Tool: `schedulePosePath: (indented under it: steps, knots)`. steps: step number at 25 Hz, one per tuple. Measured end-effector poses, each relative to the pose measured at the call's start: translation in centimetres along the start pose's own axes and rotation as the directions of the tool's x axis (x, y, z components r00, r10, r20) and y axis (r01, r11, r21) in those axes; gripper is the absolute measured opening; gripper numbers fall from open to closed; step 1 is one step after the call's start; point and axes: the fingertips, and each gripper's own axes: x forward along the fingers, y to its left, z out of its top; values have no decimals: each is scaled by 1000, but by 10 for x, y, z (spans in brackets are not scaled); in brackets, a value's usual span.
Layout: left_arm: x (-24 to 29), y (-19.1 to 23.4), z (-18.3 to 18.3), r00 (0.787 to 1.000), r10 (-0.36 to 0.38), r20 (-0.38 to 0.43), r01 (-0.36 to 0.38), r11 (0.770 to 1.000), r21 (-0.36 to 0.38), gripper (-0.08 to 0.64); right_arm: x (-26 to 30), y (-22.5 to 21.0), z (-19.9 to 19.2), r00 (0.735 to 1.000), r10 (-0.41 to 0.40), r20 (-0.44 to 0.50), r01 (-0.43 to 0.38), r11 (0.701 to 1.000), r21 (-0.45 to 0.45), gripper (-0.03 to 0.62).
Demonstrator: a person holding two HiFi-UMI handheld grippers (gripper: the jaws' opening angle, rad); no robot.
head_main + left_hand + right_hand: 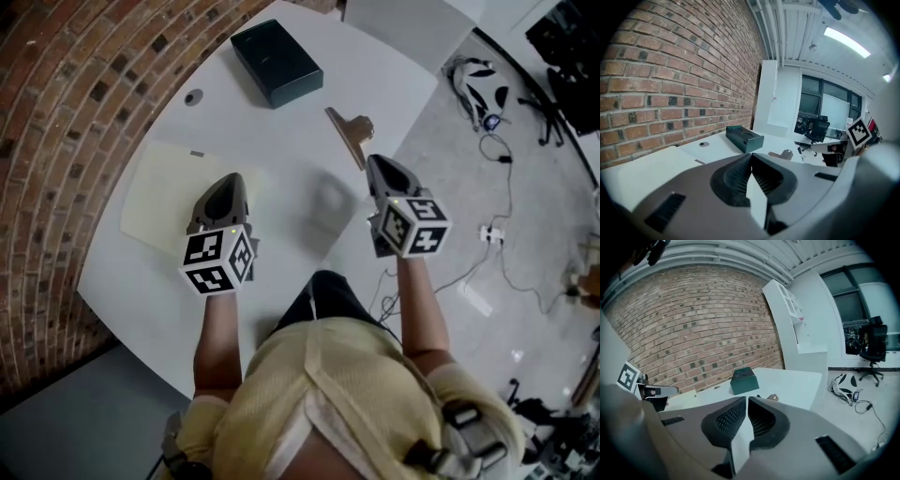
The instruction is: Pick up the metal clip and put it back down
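Observation:
The metal clip lies on the white table, brownish, with its handles pointing toward the far right. It also shows small in the left gripper view and just past the jaws in the right gripper view. My right gripper hovers just short of the clip, jaws shut with nothing between them. My left gripper is over a pale yellow sheet to the clip's left, also shut and empty.
A dark green box sits on the table beyond the clip. A small round grommet is near the brick wall. The table's right edge drops to a floor with cables and a headset.

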Motion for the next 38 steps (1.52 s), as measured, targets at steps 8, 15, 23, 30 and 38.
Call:
schedulePosePath:
  steps: [8, 15, 23, 30, 38]
  knots:
    - [-17, -7, 1, 999, -17, 28, 16, 999, 28, 5, -24, 18, -3, 1000, -19, 1, 19, 1000, -23, 6]
    - [-33, -7, -1, 999, -29, 42, 27, 999, 42, 5, -46, 31, -6, 999, -33, 12, 33, 999, -18, 5]
    - [-49, -14, 0, 997, -45, 62, 40, 997, 73, 5, -66, 39, -13, 999, -40, 25, 41, 999, -15, 5]
    - [-60, -14, -6, 997, -41, 58, 36, 996, 77, 5, -80, 46, -18, 999, -35, 24, 35, 999, -3, 5]
    - [-68, -13, -17, 999, -29, 46, 25, 997, 71, 5, -89, 45, -27, 999, -40, 11, 41, 999, -5, 3]
